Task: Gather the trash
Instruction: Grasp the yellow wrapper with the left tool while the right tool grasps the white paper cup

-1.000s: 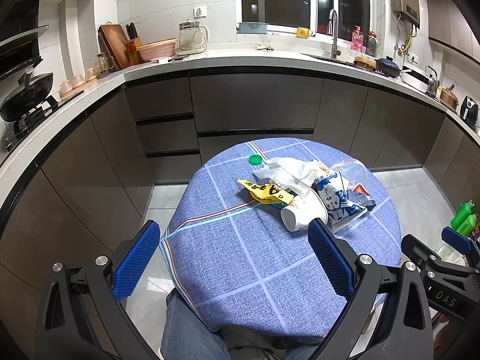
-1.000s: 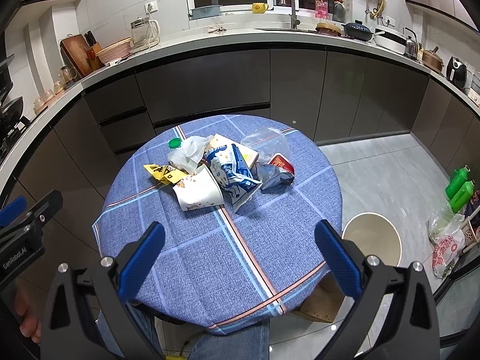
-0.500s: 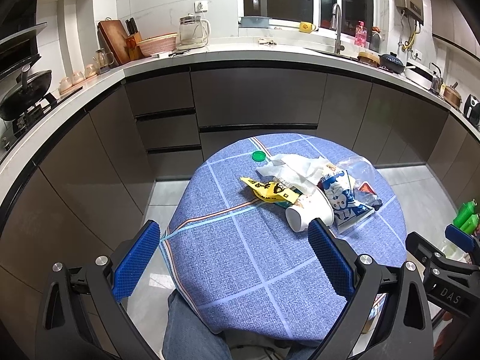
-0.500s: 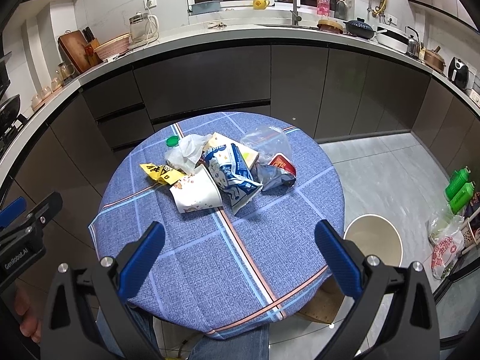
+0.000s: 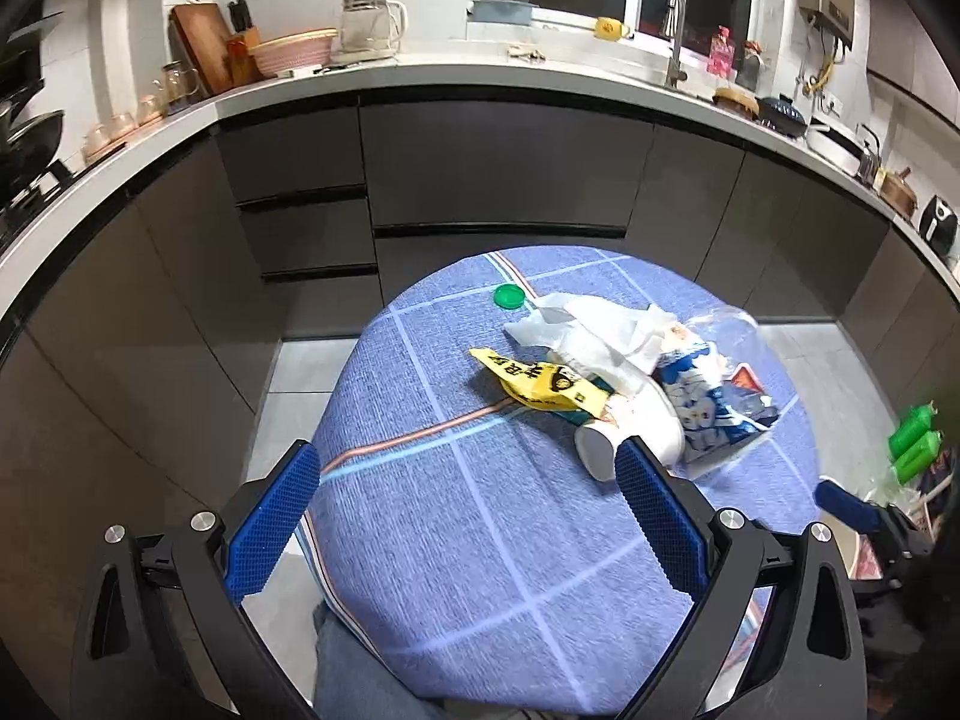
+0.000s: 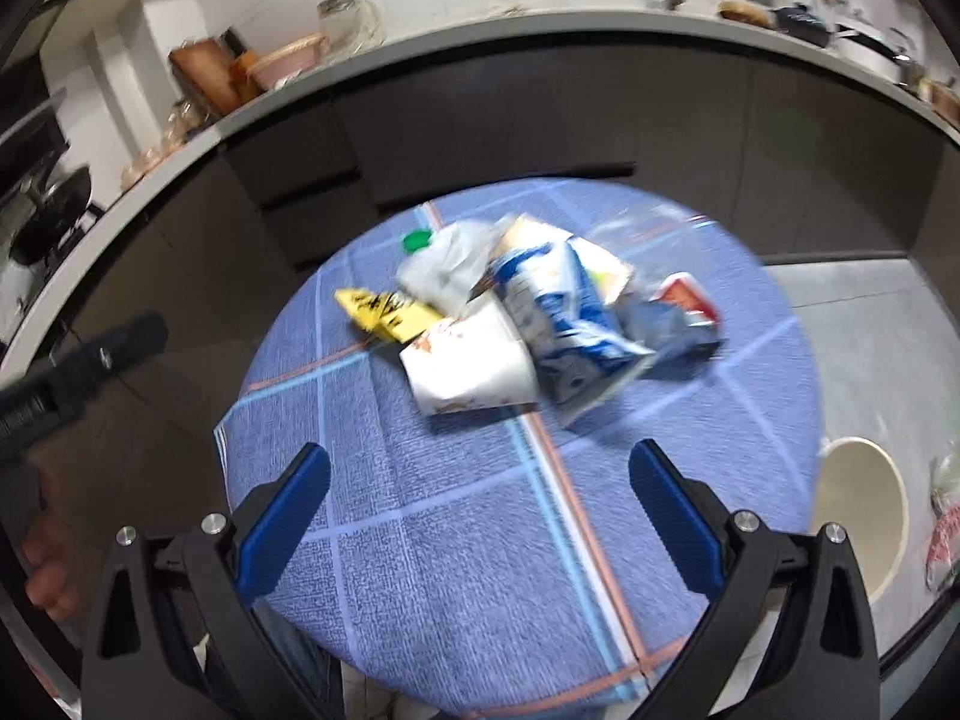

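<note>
You hold the left gripper and right gripper above the round blue-checked tabletop, fingers spread wide and empty, apparently poised for a first pick. The trash, a white paper cup, yellow wrapper and blue-white snack bag, lies heaped mid-table, a cream round bin waiting on the floor just beside.

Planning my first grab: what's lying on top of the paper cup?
The yellow wrapper overlaps the tipped paper cup's upper edge, and the blue-and-white snack bag leans on its wide end. Anything beneath the cup is hidden.
</note>
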`<state>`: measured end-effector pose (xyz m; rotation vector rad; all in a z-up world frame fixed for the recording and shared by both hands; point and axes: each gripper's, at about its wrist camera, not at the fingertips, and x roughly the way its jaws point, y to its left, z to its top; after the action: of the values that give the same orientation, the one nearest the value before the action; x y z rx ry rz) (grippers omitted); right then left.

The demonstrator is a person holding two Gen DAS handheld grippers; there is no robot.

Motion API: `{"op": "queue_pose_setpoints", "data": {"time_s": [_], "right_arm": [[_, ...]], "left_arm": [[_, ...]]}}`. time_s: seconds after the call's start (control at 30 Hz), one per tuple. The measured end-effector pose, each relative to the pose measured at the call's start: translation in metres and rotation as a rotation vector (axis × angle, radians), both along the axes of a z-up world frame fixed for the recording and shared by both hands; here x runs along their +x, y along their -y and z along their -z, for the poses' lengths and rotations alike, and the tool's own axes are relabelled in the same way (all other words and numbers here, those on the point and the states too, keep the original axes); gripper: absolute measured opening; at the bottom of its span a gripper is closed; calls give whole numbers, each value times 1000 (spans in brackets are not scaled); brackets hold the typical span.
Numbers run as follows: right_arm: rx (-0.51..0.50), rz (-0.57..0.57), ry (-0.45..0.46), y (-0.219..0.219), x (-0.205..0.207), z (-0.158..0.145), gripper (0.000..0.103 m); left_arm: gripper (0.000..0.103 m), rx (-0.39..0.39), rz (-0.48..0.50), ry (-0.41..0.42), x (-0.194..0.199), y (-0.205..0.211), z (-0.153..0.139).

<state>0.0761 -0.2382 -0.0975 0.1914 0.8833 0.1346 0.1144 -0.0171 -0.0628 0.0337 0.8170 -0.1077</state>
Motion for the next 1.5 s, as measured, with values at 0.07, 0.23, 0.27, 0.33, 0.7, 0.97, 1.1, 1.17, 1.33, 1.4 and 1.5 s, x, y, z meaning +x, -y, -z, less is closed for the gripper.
{"op": "queue_pose_setpoints", "data": {"time_s": [0.07, 0.23, 0.27, 0.33, 0.7, 0.97, 1.1, 1.17, 1.33, 1.4, 1.5], "right_arm": [[38, -49, -24, -11, 14, 12, 100], [52, -82, -54, -31, 54, 41, 100], [26, -81, -56, -35, 63, 47, 100], [-13, -65, -61, -40, 76, 57, 100], [-32, -27, -61, -42, 109, 94, 84], [-43, -63, -52, -35, 63, 81, 83], [-42, -43, -51, -33, 55, 79, 82], [-41, -44, -49, -29, 51, 79, 78], [-44, -54, -43, -28, 45, 74, 66], [-29, -63, -54, -28, 46, 77, 52], [-9, -68, -61, -27, 44, 80, 42]], "left_arm": [[95, 5, 19, 3, 10, -5, 5], [95, 2, 61, -38, 31, -12, 20], [95, 3, 71, -49, 35, -13, 23], [95, 0, 90, -66, 42, -15, 30], [95, -145, 140, -209, 117, 0, 76], [95, -155, 132, -294, 169, 21, 114], [94, -187, 148, -357, 177, 28, 129], [94, -154, 139, -368, 176, 29, 137], [92, -181, 111, -381, 163, 16, 141], [81, -145, 114, -370, 163, 17, 142], [63, -84, 150, -404, 166, 26, 150]]}}
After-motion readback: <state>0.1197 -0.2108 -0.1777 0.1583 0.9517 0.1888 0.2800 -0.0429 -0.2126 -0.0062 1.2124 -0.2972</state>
